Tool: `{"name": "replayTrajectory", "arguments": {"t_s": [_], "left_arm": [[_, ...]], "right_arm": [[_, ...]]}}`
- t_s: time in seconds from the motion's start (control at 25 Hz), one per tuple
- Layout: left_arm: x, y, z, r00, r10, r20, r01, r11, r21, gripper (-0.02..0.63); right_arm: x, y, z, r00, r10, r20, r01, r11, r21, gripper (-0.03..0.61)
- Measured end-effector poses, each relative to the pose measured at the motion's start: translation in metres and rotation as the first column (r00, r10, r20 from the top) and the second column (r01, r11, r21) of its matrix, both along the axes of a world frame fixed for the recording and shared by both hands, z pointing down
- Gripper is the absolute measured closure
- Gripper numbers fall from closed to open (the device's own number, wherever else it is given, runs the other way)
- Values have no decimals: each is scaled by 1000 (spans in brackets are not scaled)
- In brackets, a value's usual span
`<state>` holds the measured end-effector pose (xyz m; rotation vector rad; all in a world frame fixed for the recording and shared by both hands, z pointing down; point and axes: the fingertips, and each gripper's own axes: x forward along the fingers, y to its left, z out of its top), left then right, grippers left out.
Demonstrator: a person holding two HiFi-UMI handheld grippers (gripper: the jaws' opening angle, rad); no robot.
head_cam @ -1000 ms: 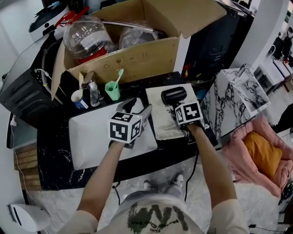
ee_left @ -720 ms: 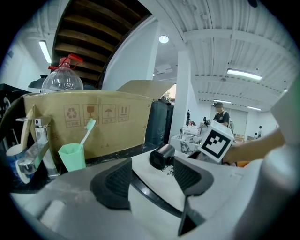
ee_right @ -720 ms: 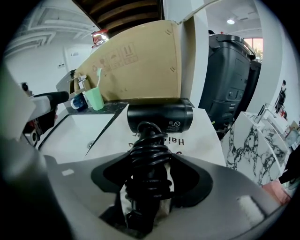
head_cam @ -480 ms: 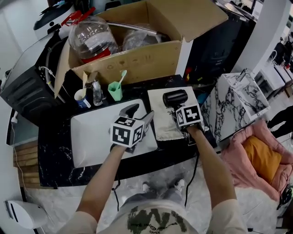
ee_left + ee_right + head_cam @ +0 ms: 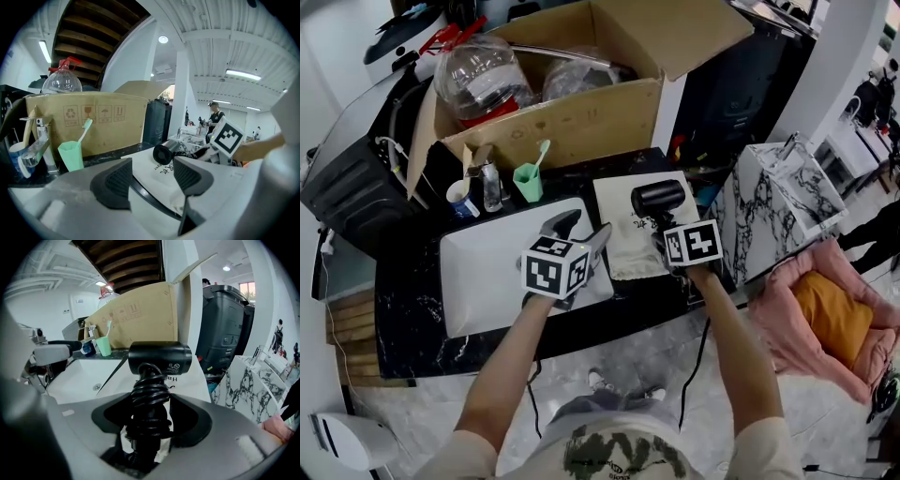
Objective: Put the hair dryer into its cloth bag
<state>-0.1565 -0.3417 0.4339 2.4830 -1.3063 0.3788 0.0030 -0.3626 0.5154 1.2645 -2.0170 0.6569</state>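
Note:
A black hair dryer [image 5: 657, 199] with its cord wound round the handle is held just above the white cloth bag [image 5: 622, 242]. My right gripper [image 5: 667, 228] is shut on the corded handle [image 5: 149, 401], and the barrel [image 5: 159, 358] lies crosswise ahead of the jaws. The bag lies flat on the dark counter to the right of the sink, print side up [image 5: 151, 165]. Over the sink's right part, my left gripper [image 5: 581, 231] is open with nothing between its jaws [image 5: 152, 180]; it sees the dryer [image 5: 165, 152] off to its right.
A white sink basin [image 5: 487, 272] fills the counter's left. Behind it stand a green cup with a toothbrush [image 5: 529, 180], a faucet [image 5: 490, 183] and a large open cardboard box [image 5: 572, 112]. A marble-patterned box [image 5: 773, 211] stands at the right, with a pink cushion [image 5: 825, 319] on the floor.
My right gripper has risen a little with the hair dryer and drawn slightly toward me. The left gripper has stayed over the sink.

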Motion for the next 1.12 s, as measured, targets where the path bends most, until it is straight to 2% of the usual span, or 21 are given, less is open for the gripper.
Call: {"name": "replayTrajectory", "arguments": {"t_s": [0.28, 0.72, 0.96, 1.12], "left_arm": [[21, 14, -7, 1000, -4, -10, 4, 1000, 11, 339], [53, 53, -21, 1000, 10, 22, -11, 999, 41, 339], [63, 68, -29, 992, 78, 97, -83, 995, 48, 339], [74, 71, -31, 965, 162, 208, -176, 983, 50, 338]], "right_arm": [[20, 30, -22, 999, -2, 47, 0, 998, 56, 322], [54, 92, -49, 996, -28, 85, 19, 994, 112, 324], [66, 119, -57, 995, -30, 99, 17, 991, 136, 324], [70, 131, -56, 995, -15, 102, 0, 989, 145, 323]]}}
